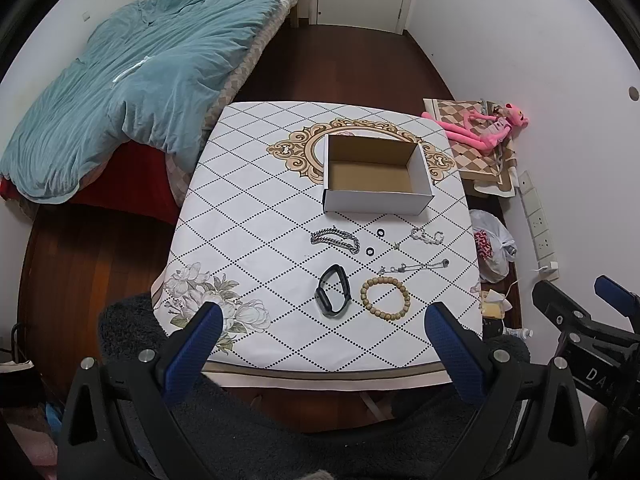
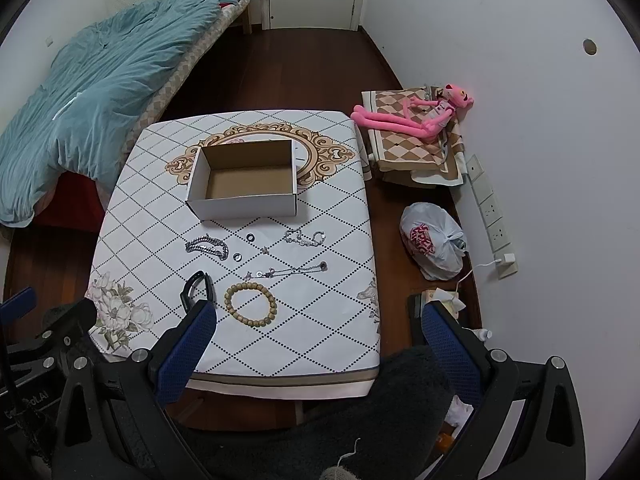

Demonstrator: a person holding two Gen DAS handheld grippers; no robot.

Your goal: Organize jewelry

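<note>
An empty open cardboard box (image 1: pixel 376 176) (image 2: pixel 244 184) stands on the patterned table (image 1: pixel 248 240) (image 2: pixel 332 320). In front of it lie a silver chain bracelet (image 1: pixel 334 239) (image 2: pixel 207 246), two small black rings (image 1: pixel 380 232) (image 1: pixel 370 251), a sparkly bracelet (image 1: pixel 427 236) (image 2: pixel 304 237), a thin necklace (image 1: pixel 414 267) (image 2: pixel 286 271), a black watch band (image 1: pixel 333 296) (image 2: pixel 197 288) and a wooden bead bracelet (image 1: pixel 385 298) (image 2: pixel 250 305). My left gripper (image 1: pixel 326 320) is open above the table's near edge. My right gripper (image 2: pixel 320 320) is open, near the table's right front corner, holding nothing.
A bed with a teal duvet (image 1: pixel 132 92) is at the left. A pink plush toy (image 2: pixel 416 116) lies on folded cloth at the right wall. A white plastic bag (image 2: pixel 434 242) and a power strip (image 2: pixel 490 216) are on the floor at the right.
</note>
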